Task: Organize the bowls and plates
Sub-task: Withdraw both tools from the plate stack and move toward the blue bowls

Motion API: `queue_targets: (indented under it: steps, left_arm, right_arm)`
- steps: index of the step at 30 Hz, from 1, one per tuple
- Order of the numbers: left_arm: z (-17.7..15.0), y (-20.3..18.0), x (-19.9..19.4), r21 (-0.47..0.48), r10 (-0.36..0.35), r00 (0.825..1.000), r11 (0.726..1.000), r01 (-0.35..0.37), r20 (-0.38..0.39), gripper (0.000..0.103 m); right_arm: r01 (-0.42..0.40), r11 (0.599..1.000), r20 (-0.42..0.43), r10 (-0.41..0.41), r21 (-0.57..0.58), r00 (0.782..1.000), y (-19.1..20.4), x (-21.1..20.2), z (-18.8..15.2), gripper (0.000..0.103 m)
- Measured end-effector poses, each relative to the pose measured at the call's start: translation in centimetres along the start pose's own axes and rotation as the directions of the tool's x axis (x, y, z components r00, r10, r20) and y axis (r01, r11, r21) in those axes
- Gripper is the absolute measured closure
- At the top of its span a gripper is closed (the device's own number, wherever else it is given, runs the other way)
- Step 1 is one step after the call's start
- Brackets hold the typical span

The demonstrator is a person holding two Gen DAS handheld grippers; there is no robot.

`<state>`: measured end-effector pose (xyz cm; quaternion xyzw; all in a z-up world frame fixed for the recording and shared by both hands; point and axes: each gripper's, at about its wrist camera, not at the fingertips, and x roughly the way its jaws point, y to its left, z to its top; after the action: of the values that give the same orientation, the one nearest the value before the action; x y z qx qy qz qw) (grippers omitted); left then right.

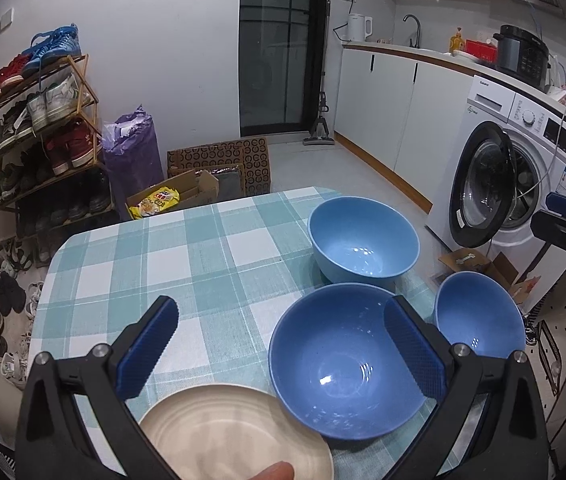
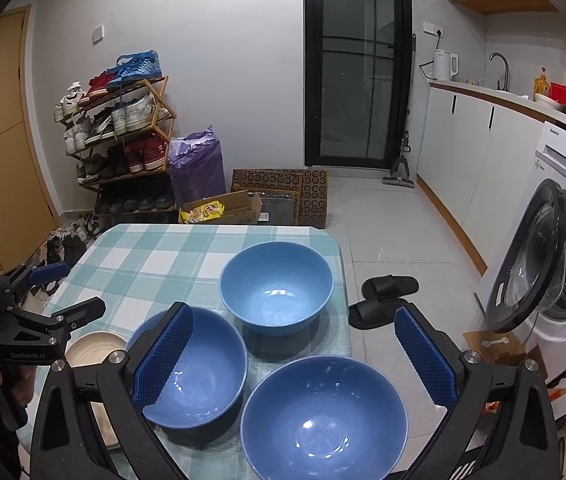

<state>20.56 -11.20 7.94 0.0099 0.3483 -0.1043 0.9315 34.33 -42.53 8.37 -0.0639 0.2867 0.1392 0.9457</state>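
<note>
Three blue bowls stand upright on a checked tablecloth (image 1: 155, 264). The far bowl (image 1: 363, 240) (image 2: 277, 286) is light blue. A darker middle bowl (image 1: 347, 364) (image 2: 195, 368) sits beside a cream plate (image 1: 239, 436) (image 2: 97, 346). The near-right bowl (image 1: 479, 316) (image 2: 325, 420) stands at the table's right edge. My left gripper (image 1: 283, 344) is open and empty above the plate and middle bowl. My right gripper (image 2: 295, 356) is open and empty above the near-right and middle bowls.
The small table (image 2: 131, 248) drops off at the right edge to tiled floor with black slippers (image 2: 383, 296). A washing machine (image 2: 555, 280) with open door stands on the right. Shoe rack (image 2: 123, 136), purple bag and cardboard boxes (image 2: 279, 196) lie beyond the table.
</note>
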Motion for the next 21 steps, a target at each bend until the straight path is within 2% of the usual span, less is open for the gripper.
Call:
queue_targets:
  steps: [21]
  left_arm:
    - [4.1, -1.7, 7.2, 0.043, -0.002, 0.998, 0.999, 0.005, -0.063, 0.000]
  right_arm:
    - [0.016, 0.999, -0.123, -0.009, 0.052, 0.992, -3.3, 7.5, 1.8, 0.001]
